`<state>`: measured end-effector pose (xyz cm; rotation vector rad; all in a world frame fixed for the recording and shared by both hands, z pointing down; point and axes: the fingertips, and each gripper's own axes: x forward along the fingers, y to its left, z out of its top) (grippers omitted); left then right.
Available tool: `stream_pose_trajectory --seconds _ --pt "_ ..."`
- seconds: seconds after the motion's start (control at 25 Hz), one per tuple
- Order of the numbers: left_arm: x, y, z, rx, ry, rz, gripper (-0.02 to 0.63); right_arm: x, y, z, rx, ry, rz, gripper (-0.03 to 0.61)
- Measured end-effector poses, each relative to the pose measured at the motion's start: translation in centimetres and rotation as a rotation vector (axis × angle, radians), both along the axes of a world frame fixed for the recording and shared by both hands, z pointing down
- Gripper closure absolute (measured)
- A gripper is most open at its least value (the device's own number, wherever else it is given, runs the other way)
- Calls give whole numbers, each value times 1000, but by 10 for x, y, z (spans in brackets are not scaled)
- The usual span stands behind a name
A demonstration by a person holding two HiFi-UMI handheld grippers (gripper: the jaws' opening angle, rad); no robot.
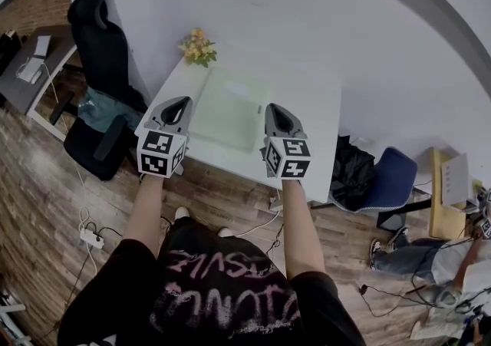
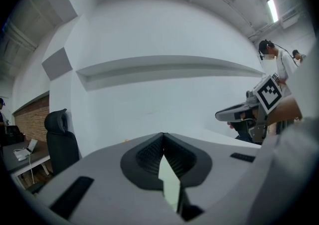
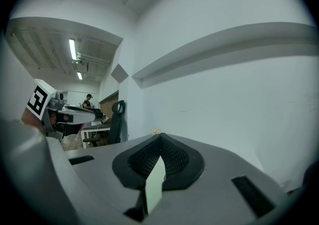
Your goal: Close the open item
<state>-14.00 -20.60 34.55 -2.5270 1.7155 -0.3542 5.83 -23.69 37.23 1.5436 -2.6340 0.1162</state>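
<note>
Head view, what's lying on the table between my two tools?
A pale green flat sheet on the white table, between the left tool and right tool; the head view shows it.

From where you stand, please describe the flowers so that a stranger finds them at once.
Find the white table by the wall. At its far left corner, beyond the pale green sheet, sit the flowers. They alone are yellow there.

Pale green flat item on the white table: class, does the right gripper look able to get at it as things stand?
Probably yes. The right gripper hangs beside the right edge of the pale green item, with nothing visible between them. Its jaws are shut, so they would have to open first.
</note>
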Motion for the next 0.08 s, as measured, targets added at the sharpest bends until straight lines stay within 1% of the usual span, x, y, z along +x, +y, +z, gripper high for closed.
stream_pose_trajectory --seconds 0.08 --pt "2 -3 1 -3 -4 4 611 2 -3 1 0 3 2 571"
